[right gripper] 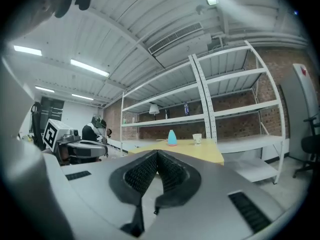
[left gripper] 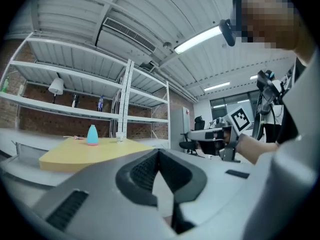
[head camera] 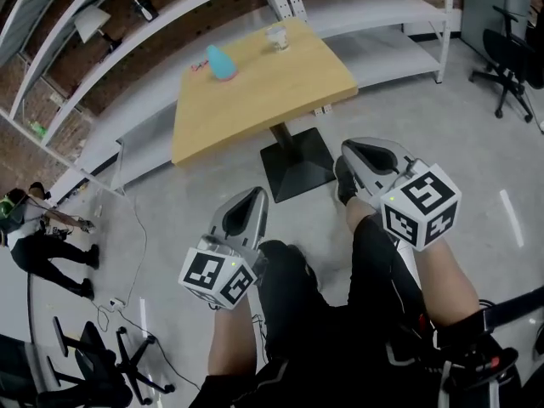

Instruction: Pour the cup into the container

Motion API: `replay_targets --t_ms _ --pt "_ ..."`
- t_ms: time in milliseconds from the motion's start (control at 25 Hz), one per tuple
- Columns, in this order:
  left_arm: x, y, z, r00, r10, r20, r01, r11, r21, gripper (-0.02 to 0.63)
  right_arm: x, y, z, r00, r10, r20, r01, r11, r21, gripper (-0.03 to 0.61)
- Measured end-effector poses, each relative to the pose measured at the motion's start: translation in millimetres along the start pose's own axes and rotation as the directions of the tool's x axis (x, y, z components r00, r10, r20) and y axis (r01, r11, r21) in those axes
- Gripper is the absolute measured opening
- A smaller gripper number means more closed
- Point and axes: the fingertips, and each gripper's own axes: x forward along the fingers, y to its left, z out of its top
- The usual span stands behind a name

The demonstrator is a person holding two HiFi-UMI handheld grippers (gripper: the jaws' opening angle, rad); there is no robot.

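A small white cup [head camera: 277, 37] stands near the far edge of a light wooden table [head camera: 280, 92]. To its left on the same table is a light blue, cone-shaped container [head camera: 221, 62]. Both grippers are held well short of the table, above the person's legs. My left gripper [head camera: 254, 197] is shut with nothing in it, its pads meeting in the left gripper view [left gripper: 159, 152]. My right gripper [head camera: 358, 148] is also shut and empty [right gripper: 157, 154]. The cup [right gripper: 197, 138] and the blue container [right gripper: 171, 137] show far ahead in the right gripper view.
The table stands on a black pedestal base [head camera: 293, 164]. White metal shelving [head camera: 365, 24] runs behind it along a brick wall. A black office chair [head camera: 508, 62] is at the far right. A person [head camera: 38, 245] crouches on the floor at the left, near another chair [head camera: 102, 355].
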Motion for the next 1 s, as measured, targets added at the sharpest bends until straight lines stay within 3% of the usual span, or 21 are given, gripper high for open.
replay_targets --t_ms 400,760,1000 --pt "-143.1 -88.3 -2.1 0.998 0.059 0.035 -0.058 0.998 -0.027 0.002 -109.5 117.0 11.1 0.998 0.067 -0.001 -0.067 0.996 -0.050 0.002" --pt "-281.0 -224.0 -8.8 0.996 0.091 -0.001 -0.091 0.996 -0.016 0.002 -266.1 215.9 -4.9 0.995 0.099 -0.001 -0.099 0.995 -0.019 0.002" --pt "-373.0 -346.6 -9.8 0.997 0.077 0.004 -0.077 0.997 -0.016 0.002 -405.8 288.3 -16.8 0.994 0.105 -0.008 -0.105 0.994 -0.029 0.002"
